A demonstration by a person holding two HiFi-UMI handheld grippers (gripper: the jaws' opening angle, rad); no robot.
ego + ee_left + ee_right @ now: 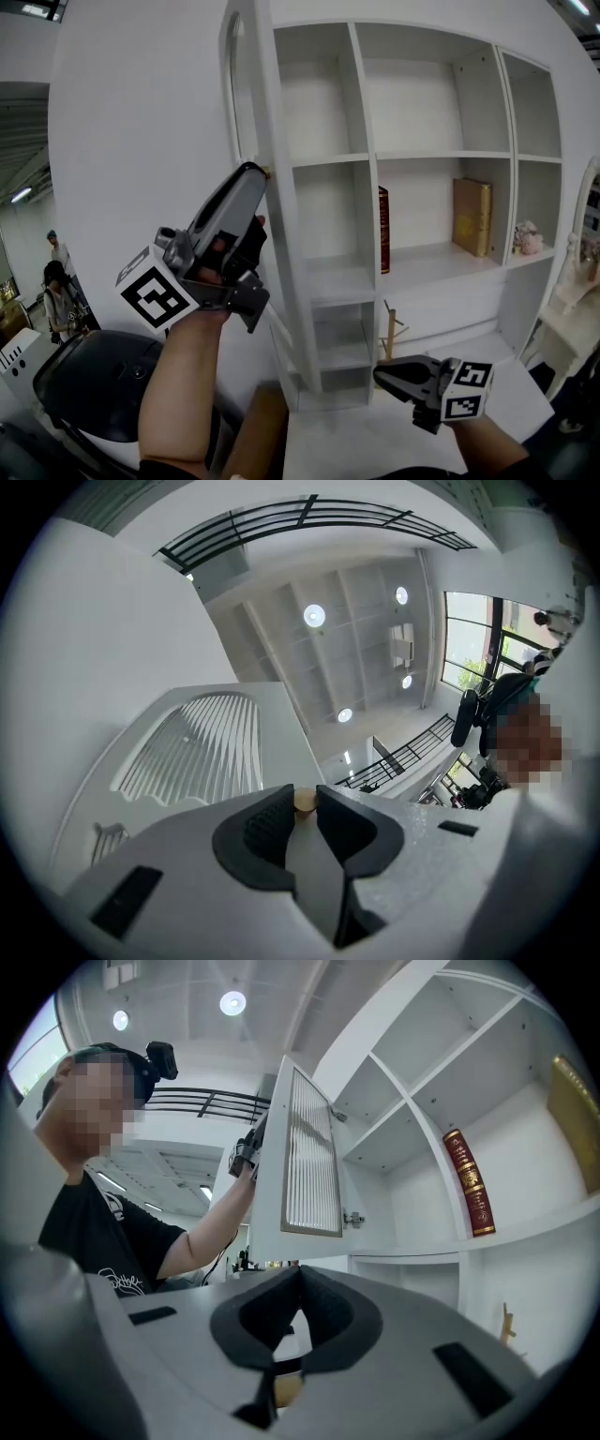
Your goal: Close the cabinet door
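The tall white cabinet [422, 187] stands with its shelves showing. Its louvred door [246, 84] is swung out and seen nearly edge-on in the head view. In the left gripper view the door [202, 747] fills the left. My left gripper [305, 797] points upward and is shut on the small wooden knob [305, 803] at the door's edge. The head view shows that gripper [260, 176] at the knob [267, 172]. In the right gripper view the door [309, 1162] hangs out from the cabinet. My right gripper [298, 1274] is shut on nothing, low in front of the cabinet [380, 375].
A red book [383, 230], a tan book [472, 217] and a small figurine [526, 237] sit on the shelves. A wooden stand [390, 330] rises near the cabinet's lower ledge. A black rounded object [94, 384] lies at lower left. People [58, 300] stand far left.
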